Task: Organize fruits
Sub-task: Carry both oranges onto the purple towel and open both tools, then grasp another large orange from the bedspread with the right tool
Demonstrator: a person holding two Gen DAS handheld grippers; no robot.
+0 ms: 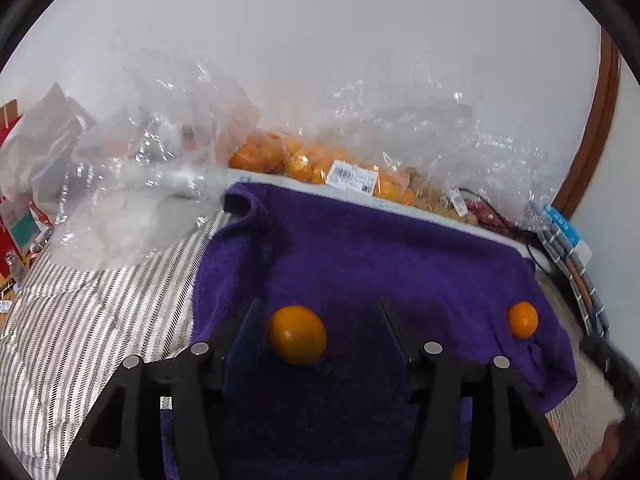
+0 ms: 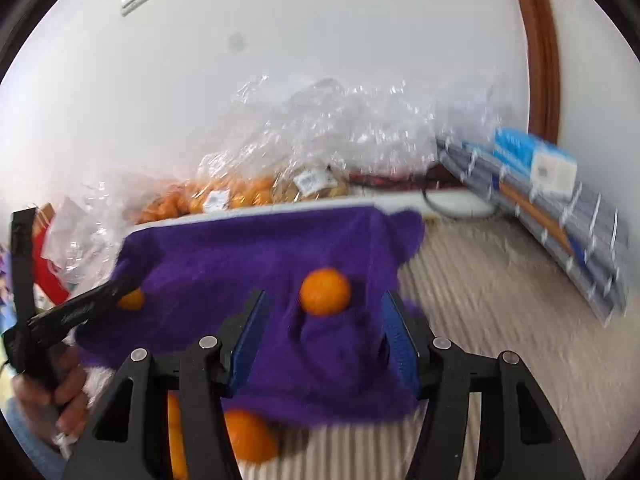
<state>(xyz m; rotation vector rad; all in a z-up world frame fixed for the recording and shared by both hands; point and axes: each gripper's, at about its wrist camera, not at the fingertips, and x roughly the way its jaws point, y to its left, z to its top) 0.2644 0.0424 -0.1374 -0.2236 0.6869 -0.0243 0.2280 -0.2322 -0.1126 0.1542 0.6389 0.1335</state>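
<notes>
Resting on a purple towel (image 1: pixel 360 248), one orange (image 1: pixel 297 334) sits between the spread fingers of the left gripper (image 1: pixel 320 320), close to its left finger; whether they touch is unclear. Another orange (image 2: pixel 325 291) lies on the towel ahead of the right gripper (image 2: pixel 324 320), whose fingers are also apart. Behind, a clear plastic bag (image 1: pixel 400 140) holds many oranges (image 1: pixel 304 160).

- The bed (image 1: pixel 80 320) has a cover with grey and white stripes.
- A purple towel (image 1: pixel 380 260) lies on the bed.
- Two oranges sit on the towel, one (image 1: pixel 297 334) nearer the left side, one (image 1: pixel 522 319) by the right edge.
- Clear bags of oranges (image 1: pixel 304 160) lie along the far edge.
</notes>
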